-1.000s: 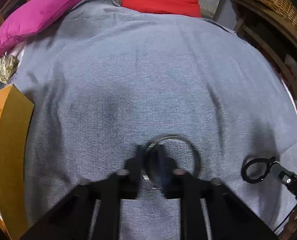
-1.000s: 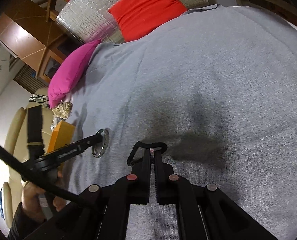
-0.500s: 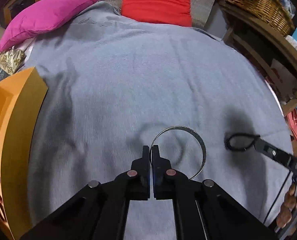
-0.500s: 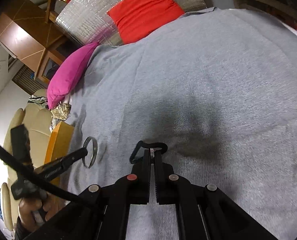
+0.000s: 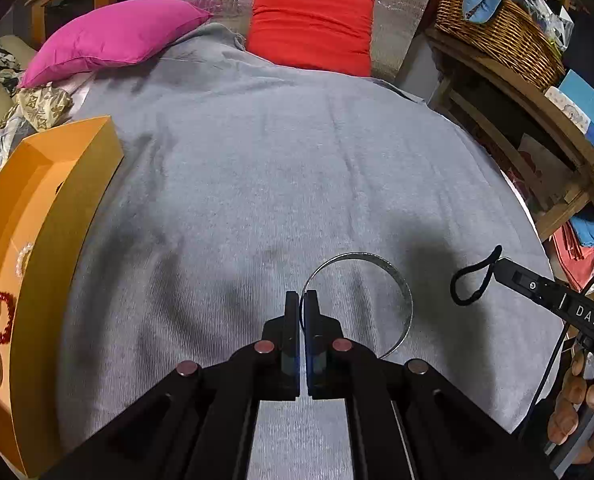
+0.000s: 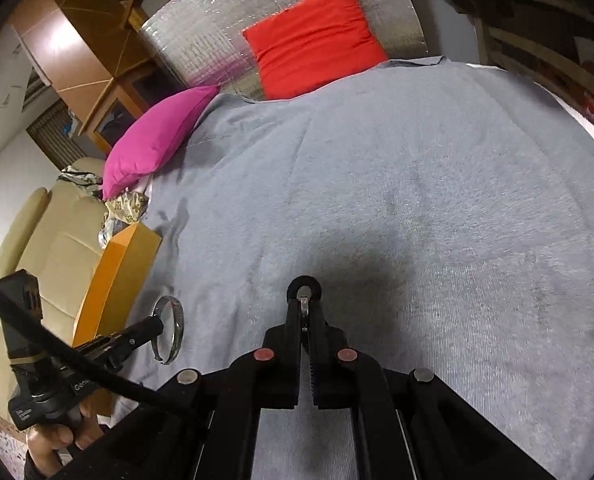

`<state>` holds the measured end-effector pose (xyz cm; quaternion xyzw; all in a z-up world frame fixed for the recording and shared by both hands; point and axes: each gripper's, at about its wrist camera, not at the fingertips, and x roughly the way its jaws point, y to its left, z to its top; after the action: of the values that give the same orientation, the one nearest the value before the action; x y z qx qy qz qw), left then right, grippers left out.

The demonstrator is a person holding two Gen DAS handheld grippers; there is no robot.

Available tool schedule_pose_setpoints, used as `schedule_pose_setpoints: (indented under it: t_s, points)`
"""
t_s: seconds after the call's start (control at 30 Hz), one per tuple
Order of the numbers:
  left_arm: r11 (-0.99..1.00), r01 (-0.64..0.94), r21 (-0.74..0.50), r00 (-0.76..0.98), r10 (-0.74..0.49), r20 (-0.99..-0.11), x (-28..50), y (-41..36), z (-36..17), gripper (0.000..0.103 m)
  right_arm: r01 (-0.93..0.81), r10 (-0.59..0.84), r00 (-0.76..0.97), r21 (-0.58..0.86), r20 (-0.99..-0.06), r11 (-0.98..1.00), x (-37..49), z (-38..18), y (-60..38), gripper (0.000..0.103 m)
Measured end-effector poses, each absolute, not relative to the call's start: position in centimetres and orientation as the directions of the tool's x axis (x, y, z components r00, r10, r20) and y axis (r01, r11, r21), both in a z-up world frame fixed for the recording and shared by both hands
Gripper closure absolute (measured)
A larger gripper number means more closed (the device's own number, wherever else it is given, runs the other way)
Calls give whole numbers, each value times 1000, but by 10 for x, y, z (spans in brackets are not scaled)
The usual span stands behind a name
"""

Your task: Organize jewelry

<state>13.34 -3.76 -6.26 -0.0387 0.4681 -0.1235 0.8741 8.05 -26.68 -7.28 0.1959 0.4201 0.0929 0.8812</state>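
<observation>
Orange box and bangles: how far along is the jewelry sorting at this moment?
Done: the orange box already holds several bracelets. In hand: the left hand-held gripper is shut on a silver bangle, the right hand-held gripper on a black ring. Left: both pieces need to reach the box; the grey blanket shows nothing else loose.

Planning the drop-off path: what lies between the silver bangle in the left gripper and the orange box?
Only bare grey blanket, as the left wrist view shows. The silver bangle hangs in the shut left gripper, and the orange box sits at the blanket's left edge.
</observation>
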Motion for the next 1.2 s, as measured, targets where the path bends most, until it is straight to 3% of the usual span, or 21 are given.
schedule_pose_setpoints:
  t_s: [1.2]
  points:
    - [976,133,-173,584,-219,-782,96,-14,-41,101,-40,291,647,350,-705,936,56,-52,-241,99]
